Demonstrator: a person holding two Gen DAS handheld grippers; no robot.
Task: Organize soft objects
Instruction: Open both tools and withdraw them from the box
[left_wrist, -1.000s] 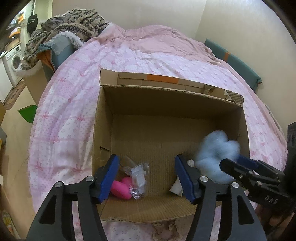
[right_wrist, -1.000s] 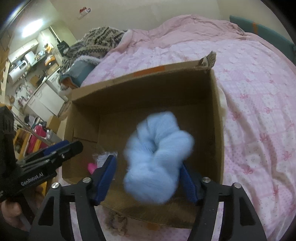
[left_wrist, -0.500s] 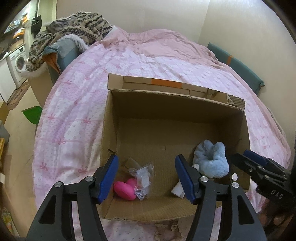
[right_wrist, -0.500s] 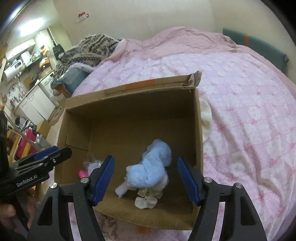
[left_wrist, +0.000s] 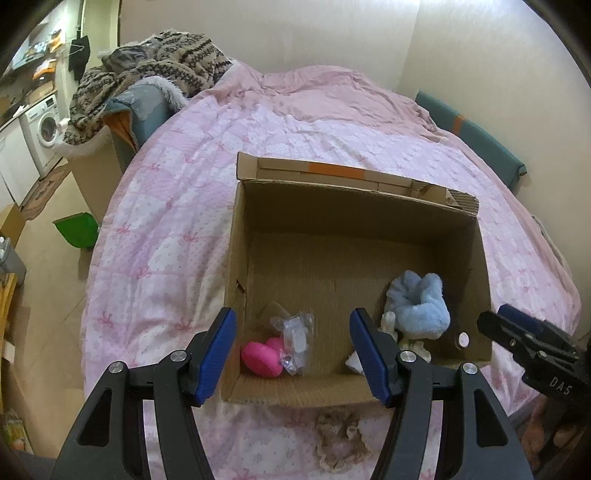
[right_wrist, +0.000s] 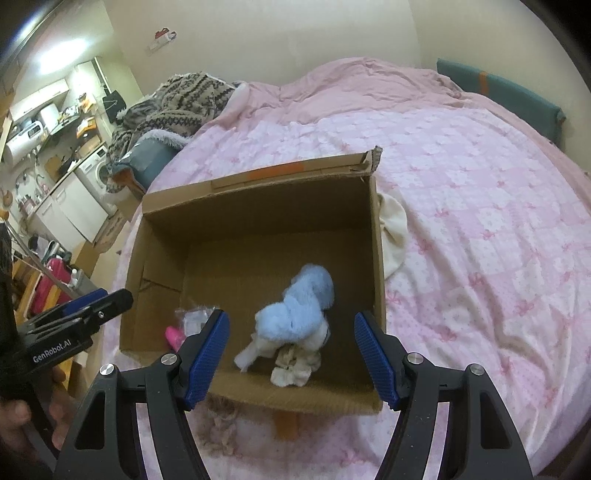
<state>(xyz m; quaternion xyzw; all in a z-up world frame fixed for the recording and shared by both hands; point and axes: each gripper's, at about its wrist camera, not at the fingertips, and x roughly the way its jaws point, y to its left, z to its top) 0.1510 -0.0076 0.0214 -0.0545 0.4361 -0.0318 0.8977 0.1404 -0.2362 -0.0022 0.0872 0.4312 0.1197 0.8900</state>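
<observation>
An open cardboard box (left_wrist: 236, 229) (right_wrist: 376, 236) stands on the pink bed. Inside it a fluffy light-blue soft toy (left_wrist: 417, 302) (right_wrist: 295, 314) lies at the right, on top of a cream cloth scrap (right_wrist: 295, 365). A pink soft piece (left_wrist: 260, 358) (right_wrist: 173, 334) and a clear plastic bag (left_wrist: 293, 332) lie in the box's near-left corner. My left gripper (left_wrist: 293, 354) hangs open above the box's near wall, nothing between its fingers. My right gripper (right_wrist: 291, 354) is open too, above the blue toy and apart from it. A beige lacy cloth (left_wrist: 341, 439) (right_wrist: 219, 424) lies on the bed in front of the box.
A cream cloth (right_wrist: 393, 232) lies on the quilt against the box's right wall. A heap of patterned knitwear (left_wrist: 155, 70) sits at the bed's far-left edge. Floor, a green bin (left_wrist: 75, 230) and a washing machine (left_wrist: 40, 129) lie to the left; a wall runs behind the bed.
The blue toy has dropped out of my right gripper into the box. Both grippers have pulled back and up, so the box now looks farther off.
</observation>
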